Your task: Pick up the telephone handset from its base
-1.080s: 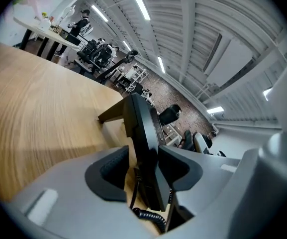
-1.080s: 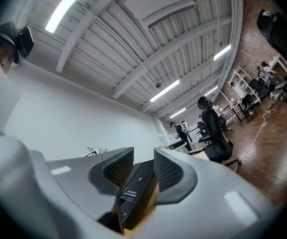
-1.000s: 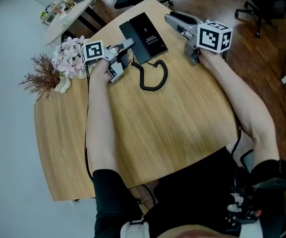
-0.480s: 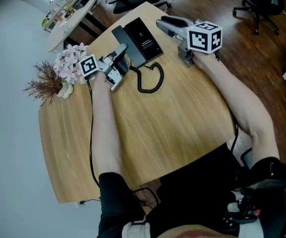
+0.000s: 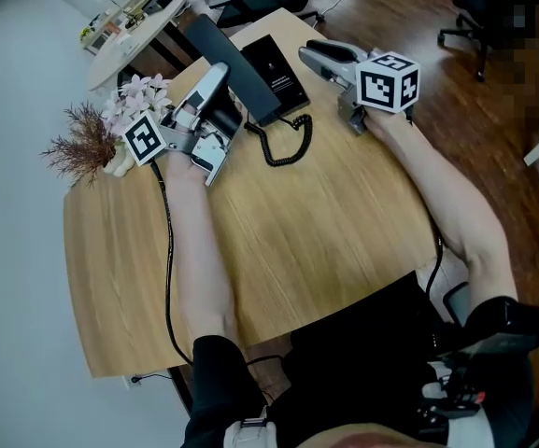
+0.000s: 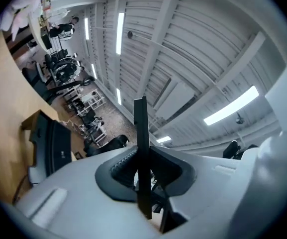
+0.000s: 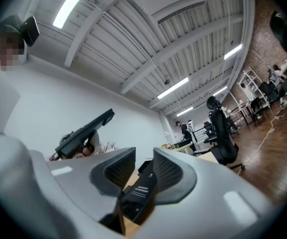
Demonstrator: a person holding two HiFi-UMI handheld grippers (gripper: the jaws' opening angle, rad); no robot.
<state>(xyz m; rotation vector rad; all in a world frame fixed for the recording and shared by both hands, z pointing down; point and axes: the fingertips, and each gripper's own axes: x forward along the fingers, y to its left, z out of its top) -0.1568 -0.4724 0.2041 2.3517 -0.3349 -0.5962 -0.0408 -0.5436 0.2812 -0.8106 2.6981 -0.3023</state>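
Reaching up the left side of the bench (image 5: 325, 241) with a bare forearm, wrist cocked so the left tool (image 5: 215, 110) tilts upward and away. Clamps the handset (image 5: 215, 45) between both pads, having just closed in on it; in the left gripper view, grips it (image 6: 142, 148) edge-on as a thin black blade standing upright in the narrow gap of the tool (image 6: 143, 168). Holds it lifted clear of the base (image 5: 278, 77), above that base's left side. Runs its long axis from the near end at the tool out to the upper left in the head view, far end over the bench's far edge. From the right gripper view, shows the handset (image 7: 86, 128) as a slanted bar in the air, far end higher than the gripped end. Trails the coiled cord (image 5: 288, 143) from the near end onto the bench in front of the base.

Stretching the right forearm along the bench's right side, keeps the right tool (image 5: 318, 54) low and just beside the base's right edge. Has its jaws (image 7: 136, 171) apart though just narrowing, with the base (image 7: 141, 193) seen through the gap and no pad pressing on it.
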